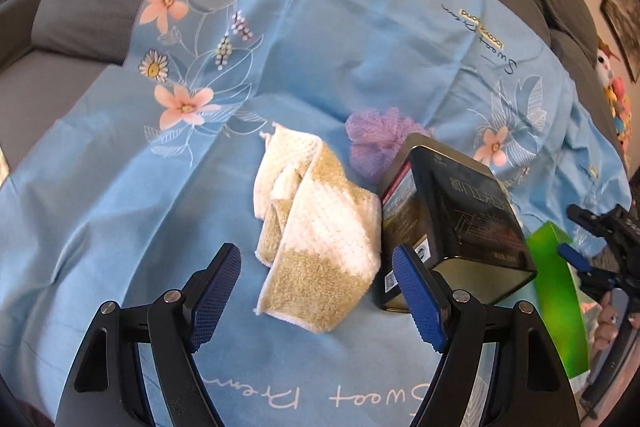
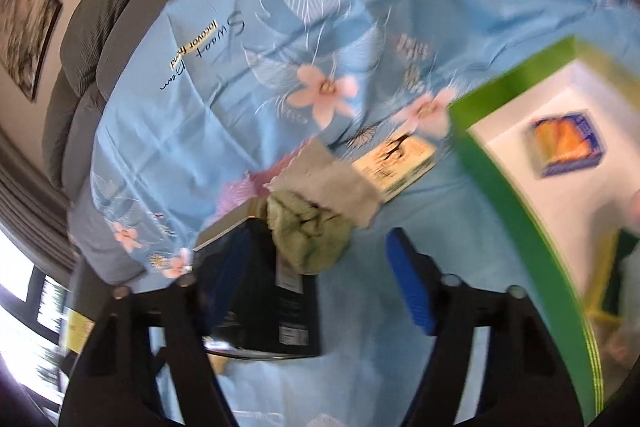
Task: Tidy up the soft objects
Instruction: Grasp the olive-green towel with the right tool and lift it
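Note:
A cream and tan towel point(image 1: 316, 227) lies crumpled on the blue flowered sheet point(image 1: 320, 27). My left gripper point(image 1: 316, 253) is open just above its near end, one blue pad on each side, neither touching it. Behind the towel sits a purple mesh pouf point(image 1: 380, 139). A black tin point(image 1: 452, 223) lies tilted to the towel's right. My right gripper point(image 1: 576, 235) hovers beside a green box point(image 1: 556, 307). In the blurred right wrist view the right gripper point(image 2: 320, 239) is open. The tin point(image 2: 260, 299) lies by its left finger, clear of the right pad, and the towel point(image 2: 320, 211) is ahead.
The green box's rim point(image 2: 520, 219) frames a white inside holding a small blue and orange pack point(image 2: 568, 143). A flat yellowish packet point(image 2: 400, 163) lies beyond the towel. The sheet covers a grey sofa point(image 1: 92, 7). Framed pictures point(image 2: 28, 27) hang behind, and plush toys point(image 1: 612, 87) sit far right.

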The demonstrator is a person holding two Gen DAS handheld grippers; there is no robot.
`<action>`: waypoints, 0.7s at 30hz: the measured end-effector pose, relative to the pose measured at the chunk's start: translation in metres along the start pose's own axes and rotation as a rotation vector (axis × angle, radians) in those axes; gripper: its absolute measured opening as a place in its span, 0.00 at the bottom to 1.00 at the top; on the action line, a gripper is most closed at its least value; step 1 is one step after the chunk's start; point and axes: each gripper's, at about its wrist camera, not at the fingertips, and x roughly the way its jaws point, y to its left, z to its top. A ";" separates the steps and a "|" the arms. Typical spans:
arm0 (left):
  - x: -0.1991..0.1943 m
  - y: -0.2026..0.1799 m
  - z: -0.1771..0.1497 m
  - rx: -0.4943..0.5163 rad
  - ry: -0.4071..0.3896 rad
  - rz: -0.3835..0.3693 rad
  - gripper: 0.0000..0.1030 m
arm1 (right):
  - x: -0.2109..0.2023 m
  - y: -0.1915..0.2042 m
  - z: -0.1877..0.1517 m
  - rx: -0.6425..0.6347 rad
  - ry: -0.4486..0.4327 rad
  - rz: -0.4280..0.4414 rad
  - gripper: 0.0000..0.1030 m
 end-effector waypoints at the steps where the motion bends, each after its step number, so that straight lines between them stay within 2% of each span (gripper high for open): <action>1: 0.001 0.001 0.001 -0.008 0.006 -0.005 0.76 | 0.008 0.003 0.003 0.004 0.020 0.012 0.53; 6: 0.008 0.003 0.002 -0.037 0.037 -0.016 0.76 | 0.049 0.021 0.012 -0.035 0.089 0.017 0.49; 10: 0.012 0.005 0.001 -0.049 0.065 -0.020 0.76 | 0.086 0.024 0.015 -0.025 0.158 0.007 0.40; 12: 0.012 0.005 0.001 -0.050 0.071 -0.022 0.76 | 0.098 0.021 0.012 -0.015 0.175 -0.005 0.24; 13: 0.013 0.005 0.001 -0.051 0.072 -0.023 0.76 | 0.104 0.018 0.010 -0.008 0.188 -0.013 0.09; 14: 0.013 0.005 0.001 -0.051 0.073 -0.025 0.76 | 0.108 0.015 0.008 0.001 0.199 -0.017 0.07; 18: 0.011 0.005 0.001 -0.050 0.077 -0.041 0.76 | 0.098 0.011 0.007 0.028 0.183 -0.009 0.05; 21: 0.008 0.005 0.002 -0.053 0.069 -0.041 0.76 | 0.064 0.016 0.004 0.029 0.118 0.036 0.05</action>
